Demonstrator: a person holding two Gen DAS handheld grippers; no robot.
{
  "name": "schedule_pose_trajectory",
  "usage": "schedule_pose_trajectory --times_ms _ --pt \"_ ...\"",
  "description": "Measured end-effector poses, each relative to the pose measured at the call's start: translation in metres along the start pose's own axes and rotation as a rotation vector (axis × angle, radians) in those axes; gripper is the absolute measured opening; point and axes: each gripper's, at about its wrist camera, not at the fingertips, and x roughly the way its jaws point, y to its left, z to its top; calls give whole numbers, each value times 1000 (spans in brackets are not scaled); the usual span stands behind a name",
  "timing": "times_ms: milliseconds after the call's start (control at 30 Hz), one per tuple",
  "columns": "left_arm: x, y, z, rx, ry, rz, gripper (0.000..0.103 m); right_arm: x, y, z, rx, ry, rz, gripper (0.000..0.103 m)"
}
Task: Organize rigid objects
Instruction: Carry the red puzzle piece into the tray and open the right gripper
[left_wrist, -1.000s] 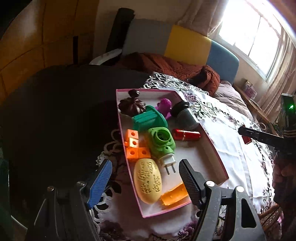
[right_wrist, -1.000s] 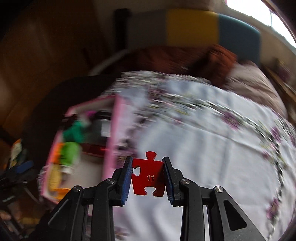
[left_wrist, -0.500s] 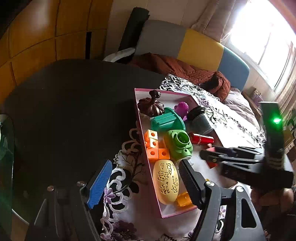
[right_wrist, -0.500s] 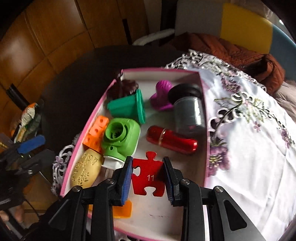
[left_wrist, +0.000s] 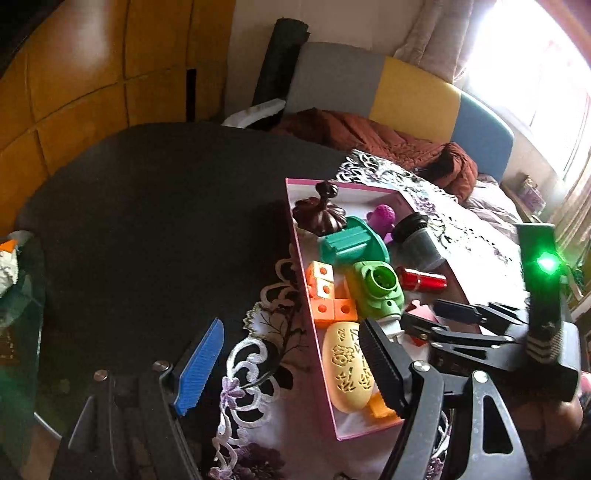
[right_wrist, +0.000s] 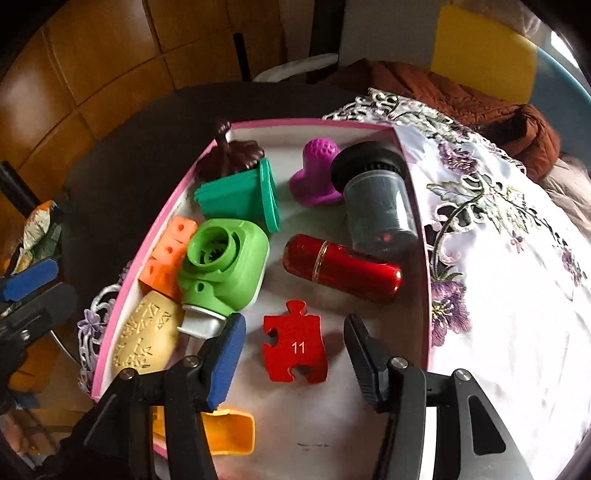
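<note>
So the right tongs (right_wrist: 293, 354) are sitting low over the pink-rimmed box (right_wrist: 155, 229) and their jaws are opening, with the red puzzle piece (right_wrist: 295, 347) marked 11 lying flat on the white box floor between the 2 pads, not touched by either one. Just past it the red tube (right_wrist: 341, 264) is lying on its side, and the green plug-in gadget (right_wrist: 225, 266) is sitting to the left with its white end right by the blue pad. Further back there's a teal piece (right_wrist: 240, 195), a purple bumpy thing (right_wrist: 316, 173) and a dark jar (right_wrist: 373, 199) tipped over. Orange cubes (right_wrist: 168, 254) and a yellow carved oval (right_wrist: 146, 336) are lining the left wall. The left tongs (left_wrist: 291, 363) are hanging spread apart with nothing in them, over the box's near-left edge and the lace cloth (left_wrist: 255, 354) on the dark surface (left_wrist: 155, 221).
</note>
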Motion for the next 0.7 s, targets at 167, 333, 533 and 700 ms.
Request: schedule_pose_trajectory --times_ms 167,333,533,700 --pt "-7 -2 2 -1 -28 43 77 -27 0 -6 23 -100 -48 63" --pt "-19 -10 5 10 -77 109 77 -57 -1 -13 59 -214 -102 71" --pt "-39 -29 5 55 -141 139 77 -76 2 -26 93 -278 -108 71" --pt "-48 -38 2 58 -174 164 77 -81 4 -36 103 -298 -117 71"
